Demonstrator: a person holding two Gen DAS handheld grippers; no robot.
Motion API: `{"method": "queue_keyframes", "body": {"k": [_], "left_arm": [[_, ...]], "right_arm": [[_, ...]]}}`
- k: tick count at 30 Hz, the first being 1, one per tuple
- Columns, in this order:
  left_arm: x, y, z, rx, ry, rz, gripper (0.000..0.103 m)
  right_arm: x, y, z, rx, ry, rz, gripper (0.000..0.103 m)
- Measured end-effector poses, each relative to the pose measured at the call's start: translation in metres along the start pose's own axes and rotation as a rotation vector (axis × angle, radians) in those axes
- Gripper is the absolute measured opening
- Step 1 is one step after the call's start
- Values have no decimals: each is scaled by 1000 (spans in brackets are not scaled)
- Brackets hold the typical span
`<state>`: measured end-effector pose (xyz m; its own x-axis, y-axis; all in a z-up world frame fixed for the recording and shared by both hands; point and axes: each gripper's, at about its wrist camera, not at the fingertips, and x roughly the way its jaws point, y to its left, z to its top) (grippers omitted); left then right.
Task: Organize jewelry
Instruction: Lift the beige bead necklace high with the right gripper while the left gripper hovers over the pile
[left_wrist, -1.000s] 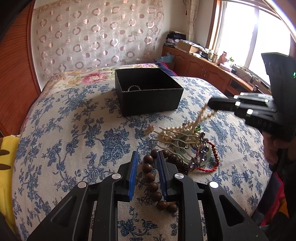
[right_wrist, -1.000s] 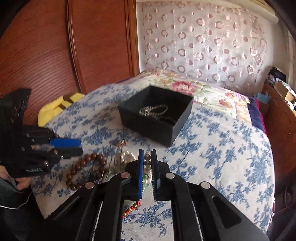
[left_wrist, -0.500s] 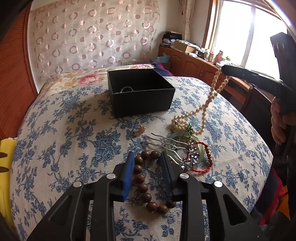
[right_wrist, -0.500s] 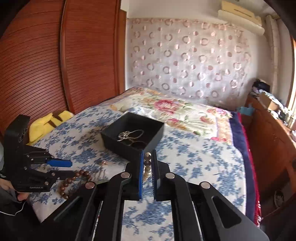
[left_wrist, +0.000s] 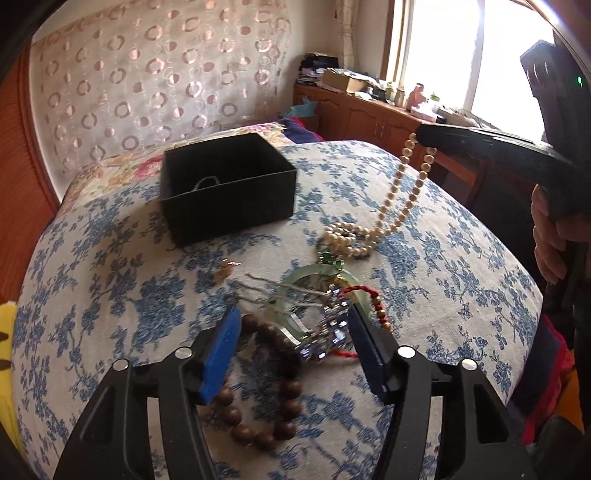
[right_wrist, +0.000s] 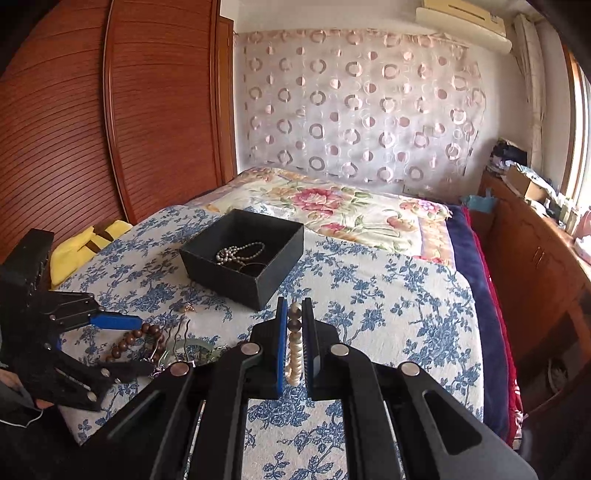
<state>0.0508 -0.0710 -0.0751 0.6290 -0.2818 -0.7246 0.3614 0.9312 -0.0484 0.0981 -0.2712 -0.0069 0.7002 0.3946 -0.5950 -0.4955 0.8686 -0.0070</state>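
Cream pearl necklace (left_wrist: 400, 192) is dangling from my clenched right claw (right_wrist: 294, 325), beside the black cardboard box (left_wrist: 225, 195); my left claw (left_wrist: 291, 332) is gaping over brown wooden beads (left_wrist: 273, 402).

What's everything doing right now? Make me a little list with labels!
right gripper: shut on the pearl necklace, lifting it; its tail lies coiled on the bedspread
left gripper: jaws open over the pile
pile: wooden bead bracelet, jade bangle, red cord bracelet
black box: open, a bead strand inside
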Motion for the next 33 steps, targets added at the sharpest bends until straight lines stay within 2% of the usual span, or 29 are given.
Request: {"method": "queue_keyframes", "body": {"k": [2, 12, 22, 33], "left_arm": [[5, -6, 3, 16, 5, 11, 63], [29, -21, 6, 98, 55, 81, 65], [24, -1, -4, 60, 74, 97, 65], [12, 20, -11, 5, 67, 104, 71]], "right_arm": [[1, 0, -2, -1, 3, 2, 9], [6, 2, -8, 10, 15, 24, 9], [13, 4, -11, 13, 27, 37, 9], [17, 7, -14, 12, 35, 39, 9]]}}
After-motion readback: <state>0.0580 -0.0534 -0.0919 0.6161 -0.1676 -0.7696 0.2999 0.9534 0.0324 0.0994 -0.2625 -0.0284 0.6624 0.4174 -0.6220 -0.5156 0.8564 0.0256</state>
